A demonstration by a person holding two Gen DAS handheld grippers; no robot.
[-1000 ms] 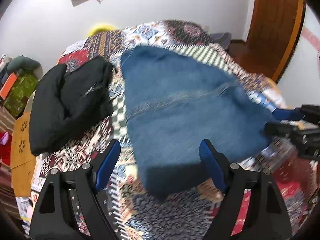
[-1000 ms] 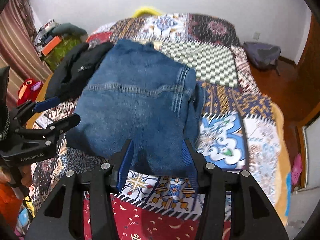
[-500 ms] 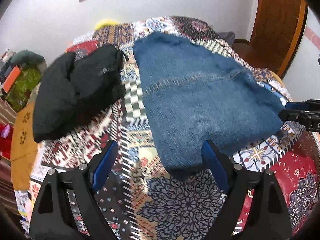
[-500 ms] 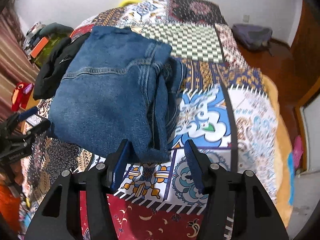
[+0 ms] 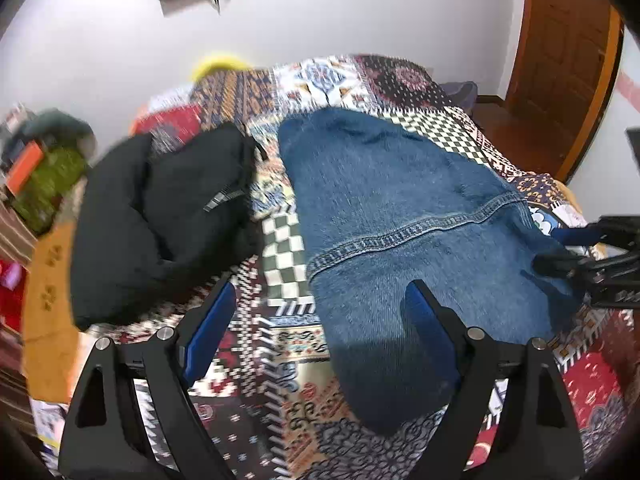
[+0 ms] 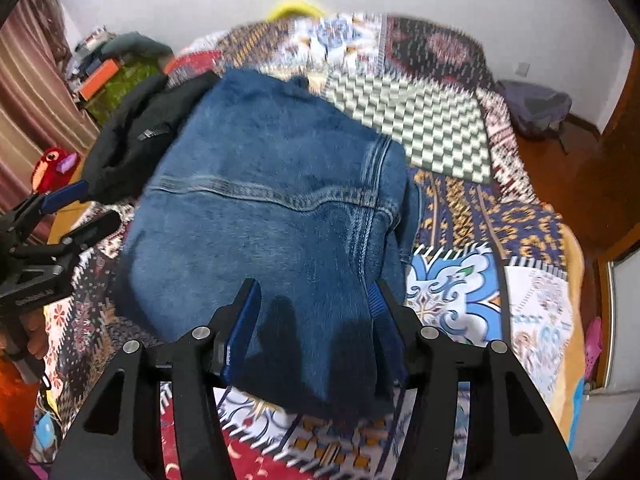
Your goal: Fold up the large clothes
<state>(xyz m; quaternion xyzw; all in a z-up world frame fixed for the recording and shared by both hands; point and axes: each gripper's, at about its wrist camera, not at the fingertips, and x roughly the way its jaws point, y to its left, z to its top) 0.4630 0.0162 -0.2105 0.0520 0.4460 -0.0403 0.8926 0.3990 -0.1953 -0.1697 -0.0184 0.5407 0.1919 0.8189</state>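
Now both grippers are back over the folded blue denim garment [image 5: 400, 216], which lies on the bed's patchwork quilt [image 6: 448, 132] just beside a folded black padded jacket [image 5: 160, 216]. Half a second ago the near hem sat clear of the fingers in both views; now it lies between them again. The left gripper [image 5: 316, 320] has its fingers wide apart, having just been opening, with only the denim's near left corner under its right finger and nothing clamped. The right gripper [image 6: 316, 320] has just been opening too – its fingers stand partly apart, straddling the denim's near right edge without pressing on it. My read: this is a lining-up for the next fold, with neither gripper holding cloth yet. Hard to judge – motion blur smears the quilt, shadow darkens the hem, and the layers stacked at the right edge can't be counted.
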